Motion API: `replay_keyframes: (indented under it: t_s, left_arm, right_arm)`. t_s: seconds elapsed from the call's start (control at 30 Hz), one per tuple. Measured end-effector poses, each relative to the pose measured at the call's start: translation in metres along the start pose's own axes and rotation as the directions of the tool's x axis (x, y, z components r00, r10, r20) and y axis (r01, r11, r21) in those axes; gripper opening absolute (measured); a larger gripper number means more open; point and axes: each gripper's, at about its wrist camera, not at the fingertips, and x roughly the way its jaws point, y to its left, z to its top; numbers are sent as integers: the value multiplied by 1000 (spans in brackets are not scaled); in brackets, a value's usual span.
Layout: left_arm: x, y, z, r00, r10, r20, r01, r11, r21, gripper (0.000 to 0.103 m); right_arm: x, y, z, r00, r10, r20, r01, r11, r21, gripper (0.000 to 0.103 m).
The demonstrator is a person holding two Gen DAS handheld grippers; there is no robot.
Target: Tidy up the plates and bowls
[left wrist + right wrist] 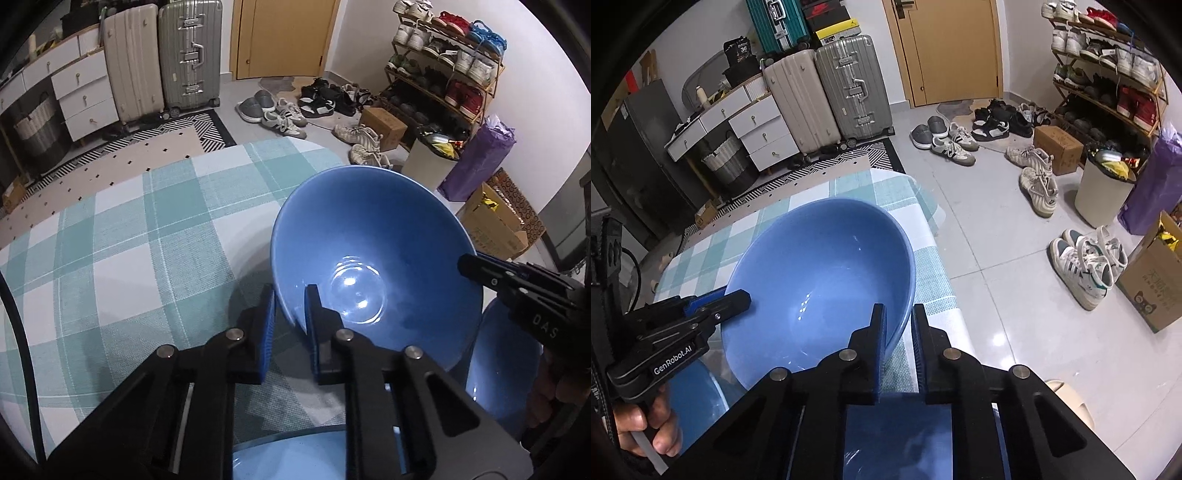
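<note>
Above the checked surface (110, 240), you are holding the blue bowl (373, 258) tilted, both grippers' jaws clenched on its rim: left gripper (290, 306) one side, right gripper (899, 325) opposite. Other blue dishes (495, 369) are sitting just beneath the bowl; next, you probably need to lower it level onto them.

glossy ceramic bowl (373, 258), woven cloth tbl cover (122, 236)

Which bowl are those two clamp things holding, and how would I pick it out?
Start at the table with the teal checked cloth. Near its right end, both hand-held grippers, left and right, straddle the rim of one big blue bowl from opposite sides. Unlike the other blue dishes lower down, it is tilted.
</note>
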Motion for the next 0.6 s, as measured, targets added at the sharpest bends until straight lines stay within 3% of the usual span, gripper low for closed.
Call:
replay_keyframes:
  t_s: [0.6]
  left_arm:
    - [-45,-4,1,996,-1,93,1,1000,2,13]
  right_arm:
    - [-29,10,-3,998,-2,60,4,1000,-26,14]
